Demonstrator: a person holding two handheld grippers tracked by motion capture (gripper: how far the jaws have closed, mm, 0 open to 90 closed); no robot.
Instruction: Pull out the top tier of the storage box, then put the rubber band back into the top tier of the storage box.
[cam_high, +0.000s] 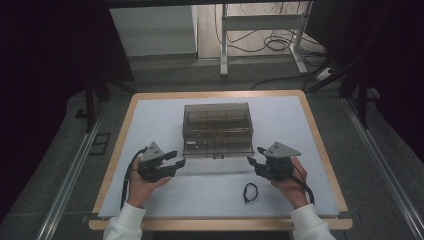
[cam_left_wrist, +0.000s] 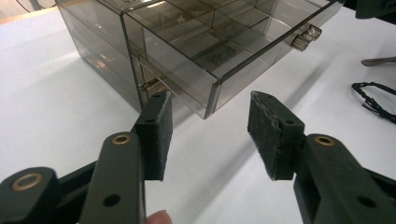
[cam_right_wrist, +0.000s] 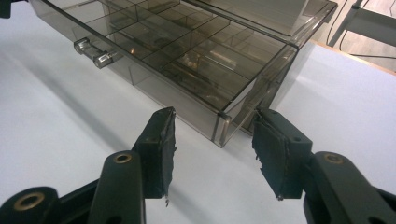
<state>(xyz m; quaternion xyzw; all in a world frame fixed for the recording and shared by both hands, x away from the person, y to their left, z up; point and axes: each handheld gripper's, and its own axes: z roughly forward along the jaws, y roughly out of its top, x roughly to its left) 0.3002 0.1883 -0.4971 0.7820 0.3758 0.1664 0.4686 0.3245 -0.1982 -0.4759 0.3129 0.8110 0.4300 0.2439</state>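
A smoky clear drawer box (cam_high: 217, 122) stands mid-table on the white mat (cam_high: 155, 125). Its top drawer (cam_left_wrist: 219, 46) (cam_right_wrist: 187, 51) is pulled out toward me, divided into several compartments, with a small clear handle (cam_left_wrist: 306, 36) (cam_right_wrist: 93, 52) at the front. My left gripper (cam_high: 177, 158) (cam_left_wrist: 208, 126) is open at the drawer's front left corner, the pads (cam_left_wrist: 156, 135) clear of it. My right gripper (cam_high: 255, 155) (cam_right_wrist: 215, 140) is open at the front right corner, and its pads (cam_right_wrist: 275, 149) touch nothing. A black cord loop (cam_high: 250, 192) (cam_left_wrist: 373, 100) lies on the mat near my right hand.
The mat covers a wooden-edged table (cam_high: 320, 145). Behind the table a white metal stand (cam_high: 225, 45) rises over loose cables (cam_high: 277, 45) on the floor. Dark curtains hang at both sides. Floor rails (cam_high: 70, 175) run along the table's left and right.
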